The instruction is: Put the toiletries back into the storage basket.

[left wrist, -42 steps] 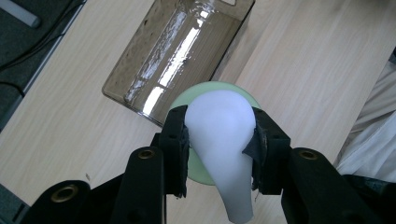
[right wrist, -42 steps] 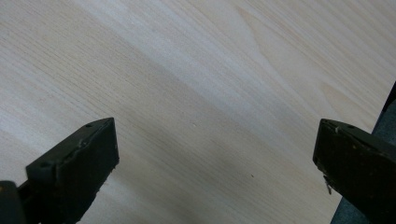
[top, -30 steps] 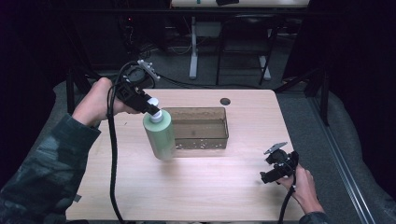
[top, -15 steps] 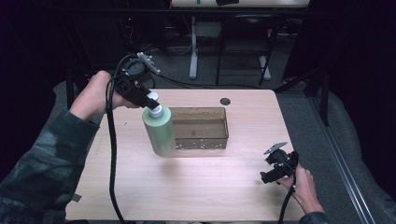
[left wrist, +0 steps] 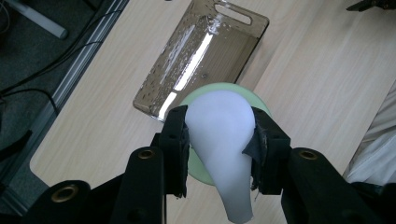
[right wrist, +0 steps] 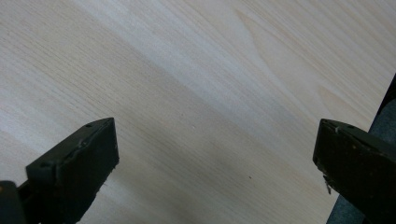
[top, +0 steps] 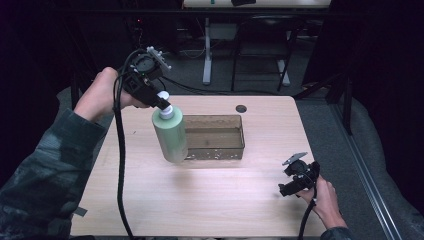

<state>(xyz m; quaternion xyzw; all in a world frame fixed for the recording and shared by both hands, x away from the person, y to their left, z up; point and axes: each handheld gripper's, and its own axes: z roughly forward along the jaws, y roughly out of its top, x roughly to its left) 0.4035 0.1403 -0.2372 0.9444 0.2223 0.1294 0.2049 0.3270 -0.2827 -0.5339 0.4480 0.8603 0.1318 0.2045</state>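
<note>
- Bottle [top: 170, 137]: pale green body, white pump top [left wrist: 222, 140]; hangs clear of the table [top: 200, 200], slightly tilted, held by its top alone.
- Bottle position, high view: at about 9 o'clock from the tray [top: 215, 137], its body overlapping the tray's left end. Cannot tell whether the body touches the tray wall.
- Left gripper [top: 161, 102]: jaws clamped on the white pump top from both sides. In the left gripper view the black jaw pads press against the top at left and right, and the green shoulder of the bottle shows beneath.
- Left hand [top: 102, 95]: grips the tool at about 10 o'clock from the bottle; a black cable [top: 120, 175] trails down toward the table's near edge.
- Tray: clear, smoky brown, rectangular, with a slot handle at one end [left wrist: 236, 11]; lies flat at table centre. Droplets or specks on its floor.
- Right gripper [top: 295, 182]: low over the table at about 4 o'clock from the tray, well apart from the bottle. Jaws stand wide open over bare wood in the right gripper view [right wrist: 215, 140].
- Small dark round hole [top: 241, 108] in the tabletop at about 12 o'clock from the tray.
- Writing: no label or brand legible on bottle or tray.
</note>
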